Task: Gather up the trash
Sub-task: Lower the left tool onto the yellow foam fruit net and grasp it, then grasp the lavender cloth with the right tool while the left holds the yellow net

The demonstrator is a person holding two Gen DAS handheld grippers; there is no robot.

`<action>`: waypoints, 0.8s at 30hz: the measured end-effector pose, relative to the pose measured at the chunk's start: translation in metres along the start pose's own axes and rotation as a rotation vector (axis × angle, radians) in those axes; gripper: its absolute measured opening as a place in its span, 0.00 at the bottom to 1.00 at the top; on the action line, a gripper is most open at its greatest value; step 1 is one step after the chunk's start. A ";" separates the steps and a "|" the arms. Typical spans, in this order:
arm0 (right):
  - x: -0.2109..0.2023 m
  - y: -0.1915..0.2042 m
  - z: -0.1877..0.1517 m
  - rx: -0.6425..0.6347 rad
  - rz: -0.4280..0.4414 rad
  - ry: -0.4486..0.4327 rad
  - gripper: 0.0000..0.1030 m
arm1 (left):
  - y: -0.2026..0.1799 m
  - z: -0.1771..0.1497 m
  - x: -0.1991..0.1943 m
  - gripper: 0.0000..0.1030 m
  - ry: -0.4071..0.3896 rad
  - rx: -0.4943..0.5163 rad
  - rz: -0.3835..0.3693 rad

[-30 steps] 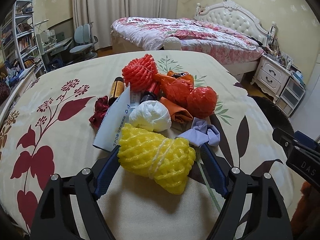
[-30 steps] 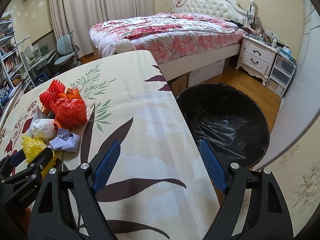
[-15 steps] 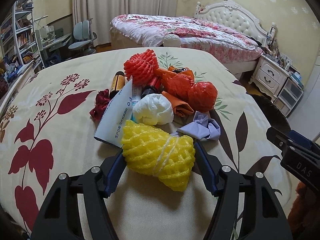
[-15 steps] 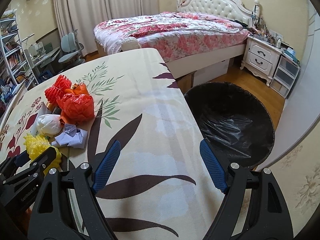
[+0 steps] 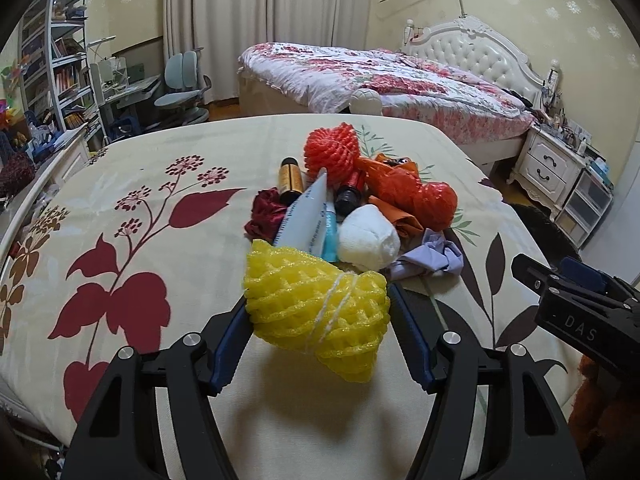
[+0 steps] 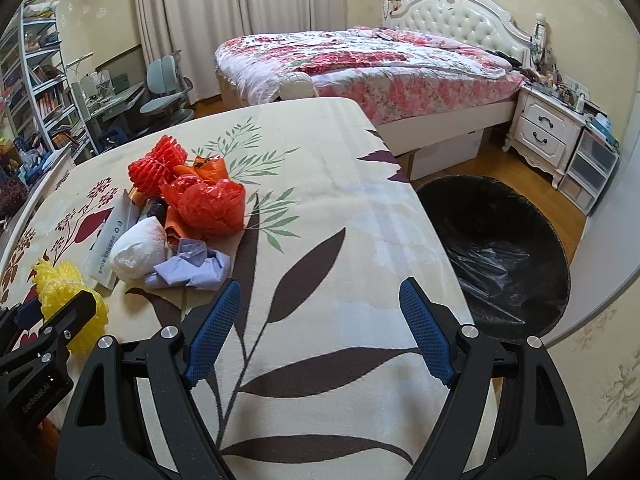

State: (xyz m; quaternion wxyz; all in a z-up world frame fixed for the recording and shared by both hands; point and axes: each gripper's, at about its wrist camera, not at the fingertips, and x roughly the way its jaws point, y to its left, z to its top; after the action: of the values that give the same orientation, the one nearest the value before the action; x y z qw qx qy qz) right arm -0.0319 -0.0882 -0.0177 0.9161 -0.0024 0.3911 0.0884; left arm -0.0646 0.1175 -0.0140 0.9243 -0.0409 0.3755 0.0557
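Left gripper (image 5: 318, 312) pinches the yellow foam fruit net (image 5: 316, 312) between its blue pads, net lifted just off the floral tablecloth (image 5: 160, 184) – shadow under it. Rest of the trash pile sits just behind the net: white wad (image 5: 368, 238), red foam net (image 5: 331, 151), red plastic bag (image 5: 416, 196), lilac wrapper (image 5: 432, 258). Right gripper (image 6: 320, 332) spread, holding nothing, over the tablecloth – black-lined trash bin (image 6: 496, 252) on the floor just off the cloth's edge

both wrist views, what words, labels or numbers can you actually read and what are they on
"DAS": white letters on the body of the right gripper, seen from the left wrist view.
"GenRobot.AI": on the body of the left gripper, seen from the right wrist view; small, so only roughly legible.
White pouch: has a recycling mark and a line of print, too small and blurred to read.
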 end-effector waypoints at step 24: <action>0.037 0.086 0.000 -0.166 0.109 0.084 0.79 | 0.073 0.003 0.012 0.63 0.000 -0.115 0.106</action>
State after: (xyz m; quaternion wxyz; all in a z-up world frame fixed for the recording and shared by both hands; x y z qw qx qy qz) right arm -0.0215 0.0027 -0.0388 0.8895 -0.0606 0.4198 0.1701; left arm -0.0638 0.1909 -0.0223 0.9162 -0.0741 0.3732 0.1260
